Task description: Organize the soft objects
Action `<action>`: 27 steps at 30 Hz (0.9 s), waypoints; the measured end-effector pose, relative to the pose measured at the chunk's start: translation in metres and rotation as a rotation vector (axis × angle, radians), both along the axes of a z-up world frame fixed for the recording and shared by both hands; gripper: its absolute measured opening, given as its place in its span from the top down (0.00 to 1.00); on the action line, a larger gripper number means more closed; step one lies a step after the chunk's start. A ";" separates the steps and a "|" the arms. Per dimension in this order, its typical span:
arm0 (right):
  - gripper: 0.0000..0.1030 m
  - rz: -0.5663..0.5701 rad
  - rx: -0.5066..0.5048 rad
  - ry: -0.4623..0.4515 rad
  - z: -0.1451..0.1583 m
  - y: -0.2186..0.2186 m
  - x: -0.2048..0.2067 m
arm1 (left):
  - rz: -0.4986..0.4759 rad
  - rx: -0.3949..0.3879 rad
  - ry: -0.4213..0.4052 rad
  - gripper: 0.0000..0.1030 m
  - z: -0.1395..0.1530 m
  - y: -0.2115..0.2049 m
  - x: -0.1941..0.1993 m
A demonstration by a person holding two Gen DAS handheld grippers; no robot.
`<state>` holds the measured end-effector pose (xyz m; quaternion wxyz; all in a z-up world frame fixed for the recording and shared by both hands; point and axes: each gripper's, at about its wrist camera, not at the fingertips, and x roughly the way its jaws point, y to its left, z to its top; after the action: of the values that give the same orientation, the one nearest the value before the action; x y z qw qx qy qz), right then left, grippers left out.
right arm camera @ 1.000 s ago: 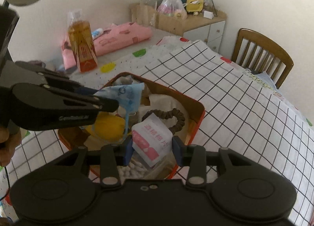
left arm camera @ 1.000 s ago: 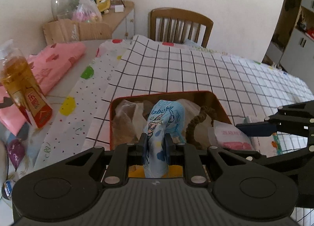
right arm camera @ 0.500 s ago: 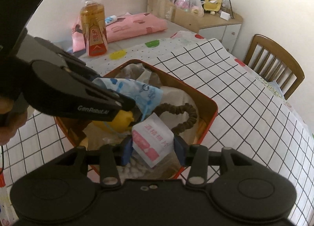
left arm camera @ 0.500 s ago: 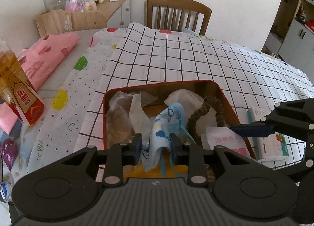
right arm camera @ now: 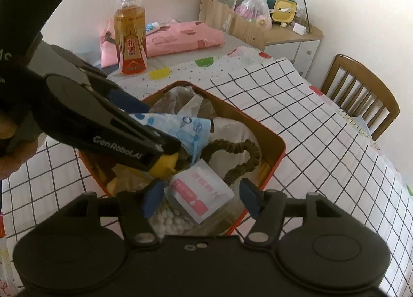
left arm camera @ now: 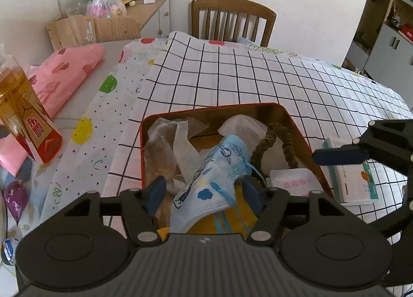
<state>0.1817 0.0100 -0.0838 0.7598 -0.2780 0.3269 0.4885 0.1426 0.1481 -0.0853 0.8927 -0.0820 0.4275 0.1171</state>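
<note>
Blue printed face mask (left arm camera: 206,188) draped inside the red tin (left arm camera: 140,147), over a yellow item, lying between the spread fingers of the left gripper (left arm camera: 204,191) and clamped by neither. White-and-pink wipe packet (right arm camera: 200,192) in the tin's near corner, between the parted, unclamped fingers of the right gripper (right arm camera: 201,200), atop white beads. Brown scrunchie (right arm camera: 237,157) just behind the packet, inside the tin. Crumpled clear bags (left arm camera: 165,142) at the tin's far-left side. Small tissue pack (left arm camera: 353,175) on the checked cloth (left arm camera: 258,77) just right of the tin. Amber bottle (left arm camera: 23,116) well left of the tin. Compared with a second ago: both grippers, then closed on mask and packet, now opened wide; mask dropped from upright to slumped in the tin.
</note>
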 end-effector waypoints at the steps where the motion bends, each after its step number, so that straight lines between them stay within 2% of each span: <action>1: 0.34 -0.002 0.007 0.000 0.002 -0.001 0.000 | -0.003 0.003 -0.007 0.31 0.002 -0.001 -0.002; 3: 0.28 -0.004 0.023 -0.001 0.006 -0.004 -0.001 | -0.007 0.012 -0.019 0.29 0.006 -0.003 -0.005; 15: 0.18 -0.045 0.110 0.016 0.031 -0.036 -0.012 | -0.030 0.038 -0.091 0.27 0.031 -0.015 -0.034; 20: 0.15 -0.113 0.191 0.052 0.043 -0.063 -0.015 | -0.040 0.028 -0.132 0.26 0.045 -0.022 -0.048; 23: 0.12 -0.148 0.246 0.060 0.052 -0.078 -0.016 | -0.052 0.032 -0.164 0.21 0.054 -0.028 -0.057; 27: 0.08 -0.186 0.313 0.059 0.064 -0.095 -0.021 | -0.061 0.036 -0.198 0.20 0.065 -0.035 -0.067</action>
<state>0.1609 -0.0853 -0.0201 0.8258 -0.1105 0.2932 0.4688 0.0751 0.1127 -0.0200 0.9350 -0.0642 0.3372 0.0888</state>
